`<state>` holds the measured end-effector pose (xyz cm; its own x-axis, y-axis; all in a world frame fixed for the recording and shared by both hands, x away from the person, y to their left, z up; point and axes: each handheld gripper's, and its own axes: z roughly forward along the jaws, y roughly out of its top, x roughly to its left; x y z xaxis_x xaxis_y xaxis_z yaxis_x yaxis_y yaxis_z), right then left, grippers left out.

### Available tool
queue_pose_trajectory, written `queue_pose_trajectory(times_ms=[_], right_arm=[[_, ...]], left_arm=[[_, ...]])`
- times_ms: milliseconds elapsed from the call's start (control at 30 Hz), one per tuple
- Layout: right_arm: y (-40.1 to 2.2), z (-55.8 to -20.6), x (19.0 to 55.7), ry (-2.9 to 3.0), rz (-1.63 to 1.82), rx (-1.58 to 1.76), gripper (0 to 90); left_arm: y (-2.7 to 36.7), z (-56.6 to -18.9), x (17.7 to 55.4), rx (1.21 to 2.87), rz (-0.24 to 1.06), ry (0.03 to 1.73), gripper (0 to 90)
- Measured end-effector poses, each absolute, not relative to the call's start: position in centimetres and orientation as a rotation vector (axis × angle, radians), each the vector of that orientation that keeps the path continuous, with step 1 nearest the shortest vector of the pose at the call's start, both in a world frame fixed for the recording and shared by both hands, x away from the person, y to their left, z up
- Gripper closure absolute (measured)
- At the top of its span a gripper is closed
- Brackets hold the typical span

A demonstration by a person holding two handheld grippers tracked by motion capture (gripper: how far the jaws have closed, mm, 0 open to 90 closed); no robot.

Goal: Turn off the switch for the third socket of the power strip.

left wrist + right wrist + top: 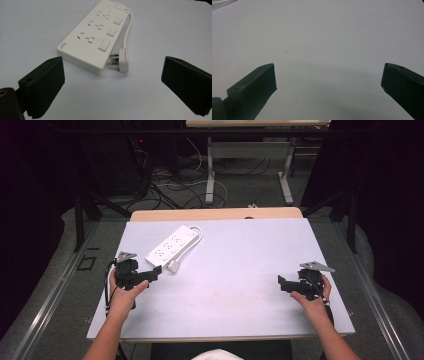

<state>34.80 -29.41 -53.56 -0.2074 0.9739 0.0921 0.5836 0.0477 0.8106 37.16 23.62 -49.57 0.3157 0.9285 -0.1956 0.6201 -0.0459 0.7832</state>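
A white power strip (171, 245) lies on the pale grey table (235, 270) toward the back left, its short cord looping round to a white plug (173, 266) that rests beside its near end. In the left gripper view the power strip (92, 37) and the plug (122, 60) lie just ahead of the jaws. My left gripper (155, 272) hovers close to the strip's near end, open, with nothing between its jaws (112, 82). My right gripper (282, 283) is held at the table's right side, open and empty (328, 82), over bare table.
The table's wooden back edge (215, 213) shows beyond the grey surface. Behind it on the floor stand another desk's legs (210, 175) and tangled cables (170, 185). Dark curtains close off both sides.
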Motion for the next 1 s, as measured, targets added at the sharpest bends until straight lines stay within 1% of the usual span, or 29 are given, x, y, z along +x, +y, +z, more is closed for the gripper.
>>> queue_pose_trajectory(times_ms=[233,400,533,900,1000], right_arm=[[-29.3,-53.8,35.0,1.85,1.029,1.561,0.0],[-29.3,-53.8,34.9,1.854,1.03,1.556,0.0],[-29.3,-53.8,34.9,1.855,1.03,1.557,0.0],[-29.2,-53.9,34.9,1.862,1.033,1.563,0.0],[-29.3,-53.9,34.9,1.867,1.029,1.562,0.0]], left_arm=[[23.5,-48.6,38.0,1.763,0.481,1.407,10.2],[23.0,-47.8,38.9,1.75,0.5,1.42,15.7],[22.6,-47.2,39.3,1.766,0.508,1.41,16.6],[21.9,-45.8,40.5,1.776,0.525,1.421,28.6],[21.7,-45.7,40.9,1.77,0.525,1.425,30.6]])
